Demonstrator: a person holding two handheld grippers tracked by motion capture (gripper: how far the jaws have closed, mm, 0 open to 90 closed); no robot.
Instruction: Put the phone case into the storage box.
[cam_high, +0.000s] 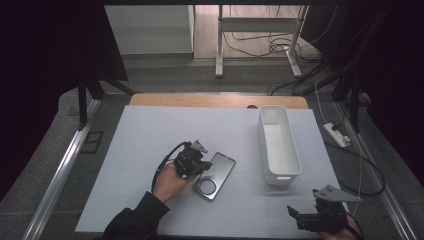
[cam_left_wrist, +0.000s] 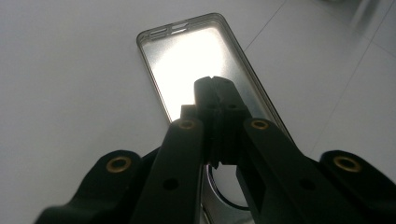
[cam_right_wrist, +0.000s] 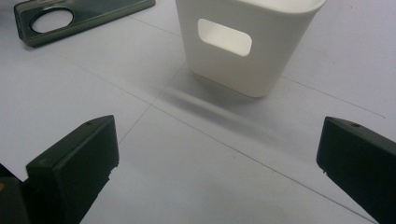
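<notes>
Left gripper (cam_high: 196, 162) sits low over the near-left part of the white tabletop (cam_high: 150, 140), held by the person's left hand (cam_high: 170, 182). Its jaws are pressed fully together, tips meeting; from the left gripper view (cam_left_wrist: 215, 93) I can't tell if an edge of the case is pinched between them. The flat dark grey metallic phone case with a round camera cut-out (cam_high: 215, 175) lies flat on the table right under those jaws, open side up, just left of the tall white plastic rectangular bin (cam_high: 279, 145). Bin stands upright, well apart from the case. Right gripper (cam_high: 312, 215) hangs at the near-right table edge, jaws spread wide with nothing between them, pointing at the bin's handle cut-out (cam_right_wrist: 225, 36).
</notes>
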